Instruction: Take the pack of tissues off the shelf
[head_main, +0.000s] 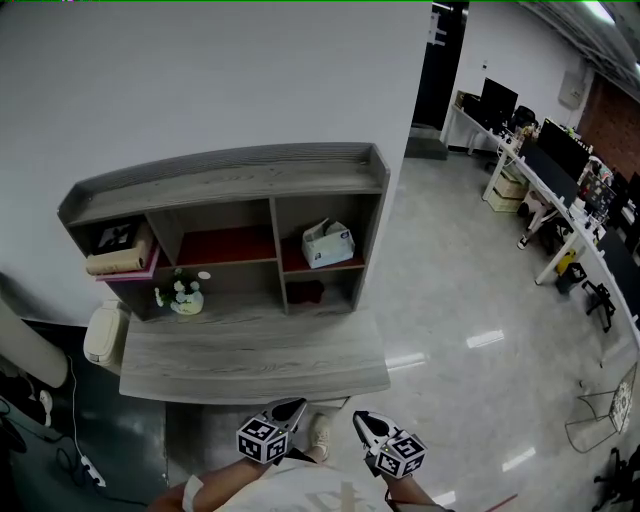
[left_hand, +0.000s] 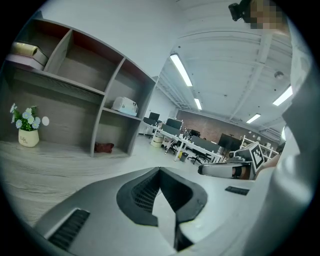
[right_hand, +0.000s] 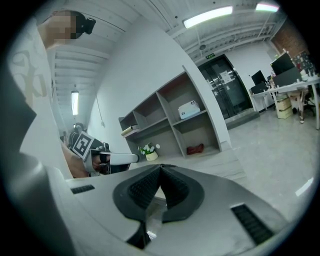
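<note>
Got the pack of tissues (head_main: 327, 243) sitting in the upper right cubby of the shelf (head_main: 230, 175), which runs along the desk's (head_main: 250, 360) back edge. Looks a bit tilted in there.

Holding both tools low, just off the desk's front edge and well apart from the tissues. Left gripper (head_main: 291, 406) clamped fully shut with zero between the jaws. Same deal for the right gripper (head_main: 360, 417): closed tight and empty.

Also spotting a little flower pot (head_main: 184, 297) toward the desk's back left, tucked under the middle cubby. Got a small red thing (head_main: 305, 292) in the lower right cubby too, directly below the tissues. Can't tell what that is. Plus a stack of flat stuff (head_main: 122, 262) in the left cubby.
</note>
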